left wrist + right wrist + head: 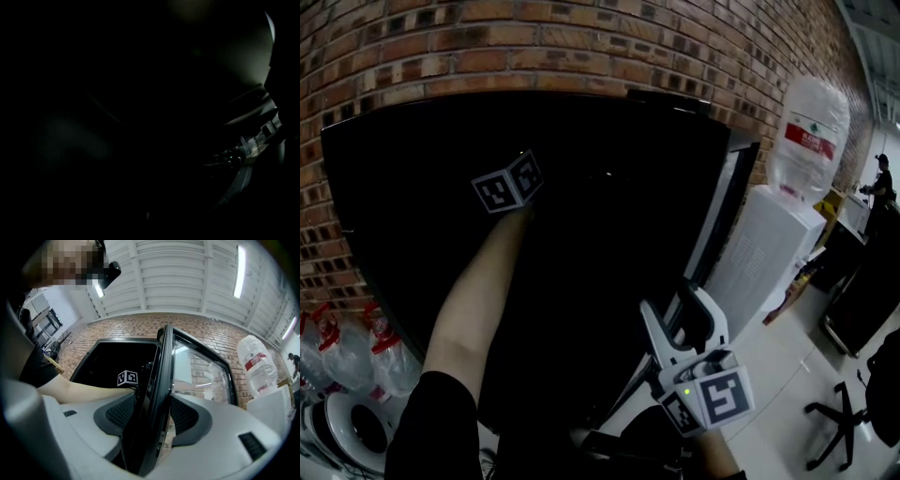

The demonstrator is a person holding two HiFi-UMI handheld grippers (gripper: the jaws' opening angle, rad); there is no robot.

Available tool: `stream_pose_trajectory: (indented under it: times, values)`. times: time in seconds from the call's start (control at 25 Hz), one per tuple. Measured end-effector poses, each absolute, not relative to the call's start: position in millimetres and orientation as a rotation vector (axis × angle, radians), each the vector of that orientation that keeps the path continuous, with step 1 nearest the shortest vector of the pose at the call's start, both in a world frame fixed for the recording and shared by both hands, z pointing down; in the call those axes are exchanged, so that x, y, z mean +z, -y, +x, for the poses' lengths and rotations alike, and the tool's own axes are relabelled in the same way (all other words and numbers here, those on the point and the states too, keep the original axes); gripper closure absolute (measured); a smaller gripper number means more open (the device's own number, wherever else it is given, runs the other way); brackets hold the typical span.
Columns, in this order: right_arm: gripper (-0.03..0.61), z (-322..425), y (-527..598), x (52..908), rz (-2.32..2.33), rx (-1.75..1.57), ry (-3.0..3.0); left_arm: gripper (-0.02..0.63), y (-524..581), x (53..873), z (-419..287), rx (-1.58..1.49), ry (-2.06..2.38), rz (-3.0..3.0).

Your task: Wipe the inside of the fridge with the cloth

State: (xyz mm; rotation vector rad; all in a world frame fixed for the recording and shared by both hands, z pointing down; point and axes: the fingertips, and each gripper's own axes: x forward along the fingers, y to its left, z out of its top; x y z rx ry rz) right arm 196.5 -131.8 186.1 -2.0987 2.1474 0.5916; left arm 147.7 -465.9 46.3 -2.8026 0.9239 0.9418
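Fridge interior dark, open ahead; door edge bounds right side; water dispenser just beyond door

No wording can be read anywhere in this scene. The red label on the clear plastic water jug, standing atop a white dispenser, carries white print too small to make out. The white marker cubes, one of them on the right gripper, bear only black-and-white square patterns, with no letters or numbers.
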Motion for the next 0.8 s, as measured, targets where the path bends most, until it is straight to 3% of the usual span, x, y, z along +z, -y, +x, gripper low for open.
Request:
stream_pose_trajectory:
  times: [0.44,0.8]
  values:
    - [0.35,199,132,186,-2.11,0.636,-2.128,0.572,472,41,155,0.875,-0.928,-2.756]
    - [0.35,200,128,186,-2.073,0.621,-2.107,0.572,417,86,73,1.127,-1.023,-2.691]
